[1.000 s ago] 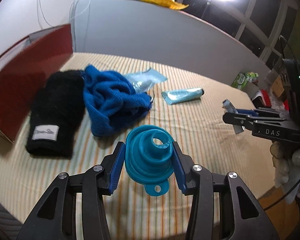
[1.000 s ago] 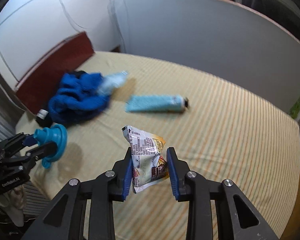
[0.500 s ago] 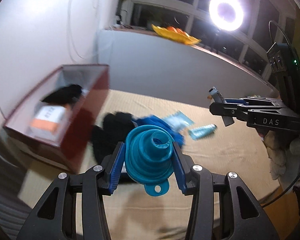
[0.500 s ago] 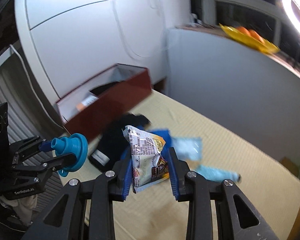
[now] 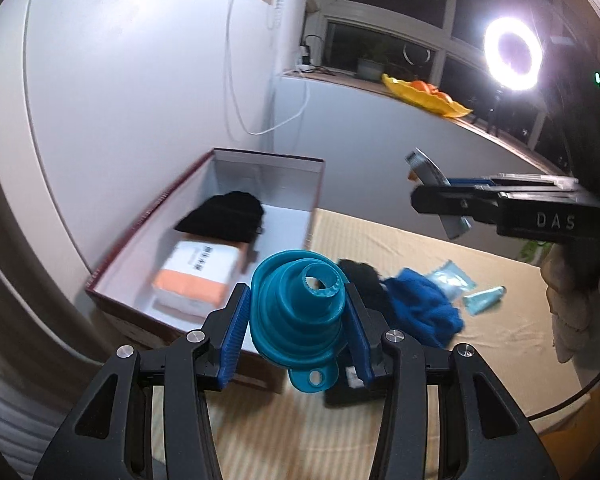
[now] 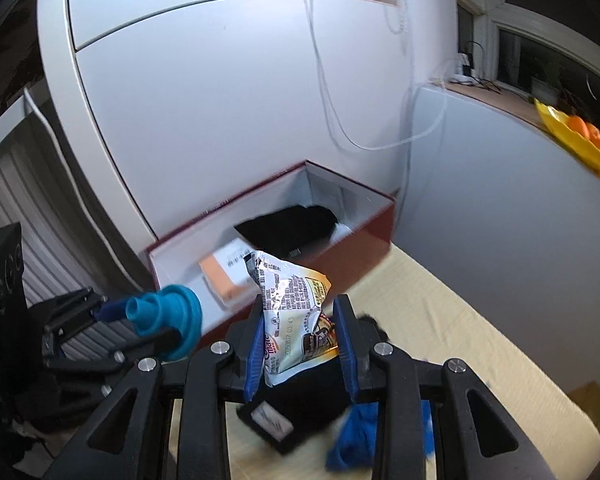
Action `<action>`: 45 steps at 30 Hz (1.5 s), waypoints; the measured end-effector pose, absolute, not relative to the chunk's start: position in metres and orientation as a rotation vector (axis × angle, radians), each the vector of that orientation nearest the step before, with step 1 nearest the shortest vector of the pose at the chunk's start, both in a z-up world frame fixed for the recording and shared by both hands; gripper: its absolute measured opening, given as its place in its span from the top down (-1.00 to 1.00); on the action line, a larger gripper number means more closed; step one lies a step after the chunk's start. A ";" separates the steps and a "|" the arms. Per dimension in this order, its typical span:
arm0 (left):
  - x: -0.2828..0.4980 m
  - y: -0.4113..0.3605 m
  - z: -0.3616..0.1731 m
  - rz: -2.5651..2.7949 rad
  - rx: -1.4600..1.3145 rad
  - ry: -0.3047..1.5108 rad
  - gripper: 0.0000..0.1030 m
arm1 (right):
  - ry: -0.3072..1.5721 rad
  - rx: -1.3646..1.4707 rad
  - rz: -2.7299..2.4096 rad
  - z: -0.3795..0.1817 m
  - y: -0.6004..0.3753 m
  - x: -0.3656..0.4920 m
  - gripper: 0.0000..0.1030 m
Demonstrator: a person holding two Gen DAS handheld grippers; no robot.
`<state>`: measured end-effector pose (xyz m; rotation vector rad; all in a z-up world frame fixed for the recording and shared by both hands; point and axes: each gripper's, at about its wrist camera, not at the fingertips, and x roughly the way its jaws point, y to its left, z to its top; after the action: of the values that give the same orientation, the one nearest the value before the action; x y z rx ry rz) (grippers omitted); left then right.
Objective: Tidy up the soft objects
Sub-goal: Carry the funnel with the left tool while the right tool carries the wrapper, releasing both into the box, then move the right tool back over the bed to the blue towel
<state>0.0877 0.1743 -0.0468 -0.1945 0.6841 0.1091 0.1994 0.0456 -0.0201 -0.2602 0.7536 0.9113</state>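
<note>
A person is carrying two items at once toward the open red box [image 5: 204,240] at the left edge of the surface [image 5: 480,344]. The left claw [image 5: 296,320] is clamping a teal collapsible funnel [image 5: 300,312], spout pointing away from the camera; the right claw [image 6: 298,338] is pinching a crinkled snack packet [image 6: 296,312] that is standing upright between its pads. The box is lying ahead of both claws, its long axis running away toward the wall, and the left claw is looking the nearer of the two. The left view is showing a black knit item [image 5: 224,216] and an orange-and-white pack [image 5: 198,276] already inside, plus the blue cloth [image 5: 424,312] and pale tube [image 5: 484,298] waiting on the surface; the right view is showing the box's far corner.
</note>
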 end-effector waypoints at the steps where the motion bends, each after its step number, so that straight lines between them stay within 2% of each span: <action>1: 0.091 0.178 -0.048 0.115 -0.194 0.688 0.14 | 0.754 -0.261 0.913 -0.020 0.053 0.201 0.44; 9: 0.112 0.206 -0.058 0.167 -0.219 0.716 0.14 | 0.789 -0.282 0.910 -0.030 0.118 0.223 0.44; 20: 0.125 0.222 -0.065 0.191 -0.225 0.735 0.13 | 0.856 -0.283 0.890 -0.057 0.152 0.243 0.44; 24: 0.126 0.222 -0.067 0.201 -0.214 0.735 0.04 | 0.857 -0.292 0.884 -0.058 0.155 0.245 0.41; 25: 0.126 0.223 -0.068 0.198 -0.220 0.736 0.00 | 0.853 -0.290 0.883 -0.057 0.155 0.245 0.30; 26: 0.127 0.223 -0.068 0.198 -0.224 0.739 -0.04 | 0.849 -0.285 0.885 -0.056 0.154 0.245 0.05; 28: 0.125 0.223 -0.068 0.207 -0.232 0.734 -0.37 | 0.834 -0.272 0.874 -0.053 0.152 0.245 -0.26; 29: 0.124 0.223 -0.068 0.212 -0.235 0.730 -0.43 | 0.826 -0.264 0.872 -0.051 0.150 0.245 -0.34; 45: 0.107 0.210 -0.059 0.184 -0.254 0.701 -0.45 | 0.813 -0.264 0.860 -0.036 0.082 0.235 -0.35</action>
<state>0.1069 0.2096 -0.0595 -0.2538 0.7006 0.1844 0.2354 0.0815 -0.0360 -0.2637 0.8128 0.8602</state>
